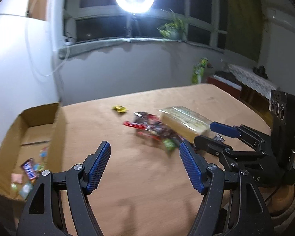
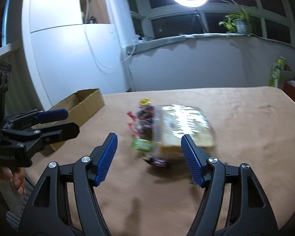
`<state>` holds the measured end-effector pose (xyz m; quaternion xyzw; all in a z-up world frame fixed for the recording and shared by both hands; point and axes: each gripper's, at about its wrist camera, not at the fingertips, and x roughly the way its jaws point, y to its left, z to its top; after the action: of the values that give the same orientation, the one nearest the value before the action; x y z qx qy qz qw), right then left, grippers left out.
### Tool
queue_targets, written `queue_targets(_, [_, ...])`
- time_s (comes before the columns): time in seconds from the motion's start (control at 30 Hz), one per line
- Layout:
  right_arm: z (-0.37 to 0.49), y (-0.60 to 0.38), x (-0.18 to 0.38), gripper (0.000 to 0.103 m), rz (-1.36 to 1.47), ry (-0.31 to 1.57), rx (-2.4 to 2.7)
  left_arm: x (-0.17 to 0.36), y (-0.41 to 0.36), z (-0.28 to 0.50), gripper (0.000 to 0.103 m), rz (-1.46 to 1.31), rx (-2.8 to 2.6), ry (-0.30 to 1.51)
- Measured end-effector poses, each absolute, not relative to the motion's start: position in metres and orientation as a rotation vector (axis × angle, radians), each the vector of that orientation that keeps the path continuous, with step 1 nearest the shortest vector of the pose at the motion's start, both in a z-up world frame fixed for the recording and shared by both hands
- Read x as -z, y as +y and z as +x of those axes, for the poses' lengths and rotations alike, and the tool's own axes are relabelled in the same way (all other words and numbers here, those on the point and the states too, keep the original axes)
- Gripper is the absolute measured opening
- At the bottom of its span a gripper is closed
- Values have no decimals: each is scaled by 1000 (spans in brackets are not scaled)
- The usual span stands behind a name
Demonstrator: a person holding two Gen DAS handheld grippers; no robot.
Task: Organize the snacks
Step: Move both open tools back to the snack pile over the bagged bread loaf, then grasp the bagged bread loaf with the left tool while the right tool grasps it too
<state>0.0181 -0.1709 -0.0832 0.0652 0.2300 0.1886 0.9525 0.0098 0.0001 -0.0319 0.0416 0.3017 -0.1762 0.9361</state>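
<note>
Cardboard box [image 1: 29,129]: left edge of the surface [image 1: 127,177], few small snacks inside
snack pile [image 2: 147,129]: mid-surface, blurry, touching big clear-wrapped pack [image 2: 184,125]
left claw [image 1: 145,165]: apart, empty
right claw [image 2: 149,157]: apart, nothing between, pile just ahead

snack pile [image 2: 147,129] motion-blurred, labels unreadable; wrappers in cardboard box [image 1: 39,118] smeared too; box's near corner cut off
</note>
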Motion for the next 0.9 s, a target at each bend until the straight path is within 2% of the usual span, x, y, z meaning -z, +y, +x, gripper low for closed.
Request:
queue_targets(0.23, [25, -216, 91, 71, 191, 481, -292, 43, -36, 26, 73, 121, 443, 659])
queue_targets(0.33, [31, -236, 97, 77, 250, 504, -266, 48, -49, 34, 73, 140, 472, 669])
queue_targets(0.73, [59, -268, 119, 78, 380, 601, -256, 57, -71, 101, 73, 38, 548, 743])
queue_targets(0.77, [64, -268, 118, 78, 386, 609, -266, 59, -74, 105, 73, 36, 550, 753])
queue_targets(0.83, [74, -265, 116, 90, 394, 632, -288, 64, -78, 111, 73, 30, 560, 773])
queue_targets(0.9, [81, -261, 117, 90, 409, 656, -317, 70, -81, 116, 73, 17, 571, 806])
